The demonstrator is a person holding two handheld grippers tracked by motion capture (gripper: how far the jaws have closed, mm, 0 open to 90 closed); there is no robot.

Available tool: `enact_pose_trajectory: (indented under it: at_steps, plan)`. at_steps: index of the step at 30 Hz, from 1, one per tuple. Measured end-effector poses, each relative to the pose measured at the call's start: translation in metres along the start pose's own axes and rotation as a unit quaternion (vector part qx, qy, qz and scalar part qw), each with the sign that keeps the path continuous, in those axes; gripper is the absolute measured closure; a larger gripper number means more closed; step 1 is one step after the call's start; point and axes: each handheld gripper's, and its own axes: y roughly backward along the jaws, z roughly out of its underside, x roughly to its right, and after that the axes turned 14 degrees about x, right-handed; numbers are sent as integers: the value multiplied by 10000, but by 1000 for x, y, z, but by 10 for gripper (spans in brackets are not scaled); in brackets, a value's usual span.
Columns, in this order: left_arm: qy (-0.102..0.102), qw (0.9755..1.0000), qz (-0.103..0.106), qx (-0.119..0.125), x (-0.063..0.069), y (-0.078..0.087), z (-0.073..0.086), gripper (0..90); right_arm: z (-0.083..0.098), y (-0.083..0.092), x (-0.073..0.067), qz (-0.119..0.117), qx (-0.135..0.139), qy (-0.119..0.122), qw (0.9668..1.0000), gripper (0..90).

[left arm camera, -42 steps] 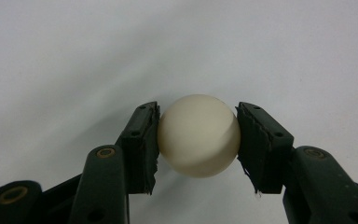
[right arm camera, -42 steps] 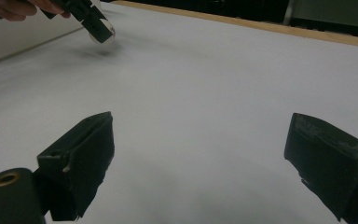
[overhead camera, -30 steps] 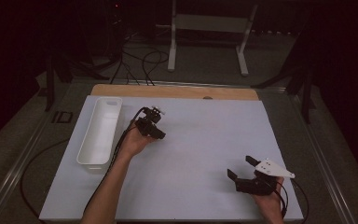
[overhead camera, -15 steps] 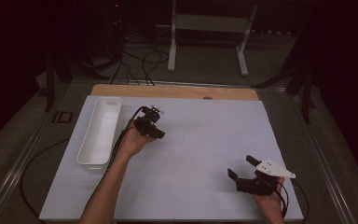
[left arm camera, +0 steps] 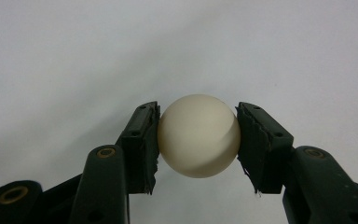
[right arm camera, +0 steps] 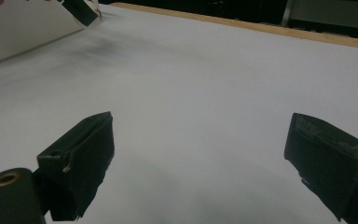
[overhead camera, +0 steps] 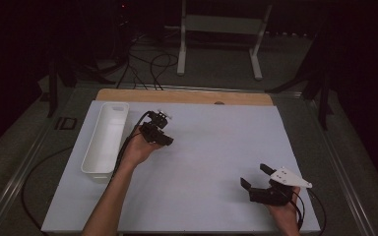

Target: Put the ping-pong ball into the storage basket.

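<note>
Cream ball [left arm camera: 199,136] pinched in my left gripper [left arm camera: 198,140] for the white bin [overhead camera: 104,139]; right gripper [right arm camera: 200,158] spread, idle.

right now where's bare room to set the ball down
The white tray is empty. The white mat lies bare between the left tongs, shut on the white ball, and the open right tongs. Nowhere is crowded.

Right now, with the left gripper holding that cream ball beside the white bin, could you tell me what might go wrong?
1. The ball is smooth and round, pinched only at its sides by the left gripper fingers; it may squirt out.
2. Dropped on the flat white table, it would likely roll away.
3. The bin is narrow, so a loose release could miss.
</note>
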Motion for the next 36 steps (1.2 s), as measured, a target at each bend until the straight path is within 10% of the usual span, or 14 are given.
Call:
enact_pose_trajectory:
  at_steps: [36]
  plan:
    - [-80, 9999, -21, 110, -2, 23, -1, 511, 0, 0, 0, -5, 3, -7, 10000, 79]
